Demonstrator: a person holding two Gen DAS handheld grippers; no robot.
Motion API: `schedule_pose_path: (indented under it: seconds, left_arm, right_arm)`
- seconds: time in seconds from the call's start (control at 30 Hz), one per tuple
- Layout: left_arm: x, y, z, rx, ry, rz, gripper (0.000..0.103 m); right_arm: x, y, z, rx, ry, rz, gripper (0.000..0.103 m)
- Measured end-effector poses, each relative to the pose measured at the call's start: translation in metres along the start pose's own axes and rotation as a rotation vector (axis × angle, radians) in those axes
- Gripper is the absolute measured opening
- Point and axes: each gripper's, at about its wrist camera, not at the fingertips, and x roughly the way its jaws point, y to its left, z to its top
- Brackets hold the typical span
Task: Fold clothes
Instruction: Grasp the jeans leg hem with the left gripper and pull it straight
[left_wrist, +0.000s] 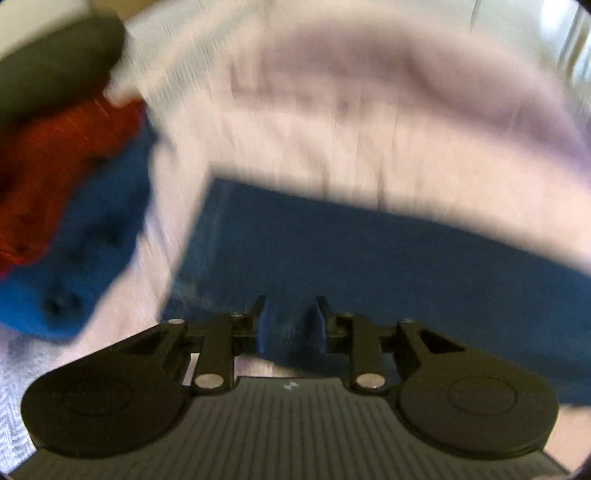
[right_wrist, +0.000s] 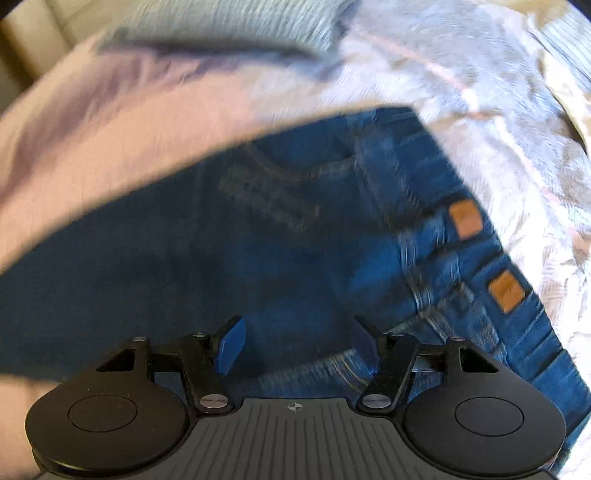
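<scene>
A pair of blue jeans (left_wrist: 351, 258) lies flat on a pale bedsheet (left_wrist: 295, 129). In the left wrist view my left gripper (left_wrist: 291, 325) is low over the near edge of the denim, its jaws apart with blue cloth showing between them. In the right wrist view the jeans (right_wrist: 221, 258) fill the middle, with a back pocket, waistband seams and two tan patches (right_wrist: 465, 219) at the right. My right gripper (right_wrist: 297, 347) is open just above the denim near the waistband. Both views are blurred by motion.
A heap of clothes lies at the left in the left wrist view: a red garment (left_wrist: 62, 166), a bright blue one (left_wrist: 74, 266) and a dark grey one (left_wrist: 55, 66). A grey knitted cloth (right_wrist: 229, 26) lies at the top of the right wrist view.
</scene>
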Motion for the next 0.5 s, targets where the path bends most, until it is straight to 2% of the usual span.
schedule_pose_path:
  seconds: [0.03, 0.1, 0.17, 0.27, 0.37, 0.4, 0.47, 0.5]
  left_arm:
    - [0.011, -0.005, -0.002, 0.021, 0.038, 0.033, 0.021]
    - [-0.006, -0.015, -0.02, 0.015, 0.043, -0.003, 0.02]
    - [-0.024, -0.025, -0.037, 0.009, 0.048, -0.039, 0.02]
    - [-0.05, -0.04, -0.064, 0.0, 0.055, -0.093, 0.02]
    - [-0.076, -0.056, -0.09, -0.009, 0.062, -0.147, 0.02]
    - [-0.085, -0.061, -0.099, -0.012, 0.065, -0.165, 0.02]
    - [-0.109, -0.07, -0.128, -0.028, 0.07, -0.207, 0.02]
    - [-0.115, -0.077, -0.144, -0.035, 0.08, -0.2, 0.02]
  right_arm:
    - [-0.002, 0.0, -0.004, -0.033, 0.001, -0.031, 0.066]
    - [-0.011, -0.004, -0.009, -0.065, -0.007, -0.098, 0.066]
    - [-0.031, -0.02, -0.011, -0.024, -0.061, -0.087, 0.066]
    - [-0.041, -0.043, -0.02, 0.034, -0.064, -0.05, 0.066]
    - [-0.025, -0.052, -0.043, -0.027, 0.055, -0.072, 0.066]
    - [-0.025, -0.054, -0.051, -0.059, 0.058, -0.081, 0.066]
    - [-0.04, -0.054, -0.059, -0.093, -0.005, -0.071, 0.066]
    - [-0.045, -0.056, -0.066, -0.1, -0.018, -0.053, 0.066]
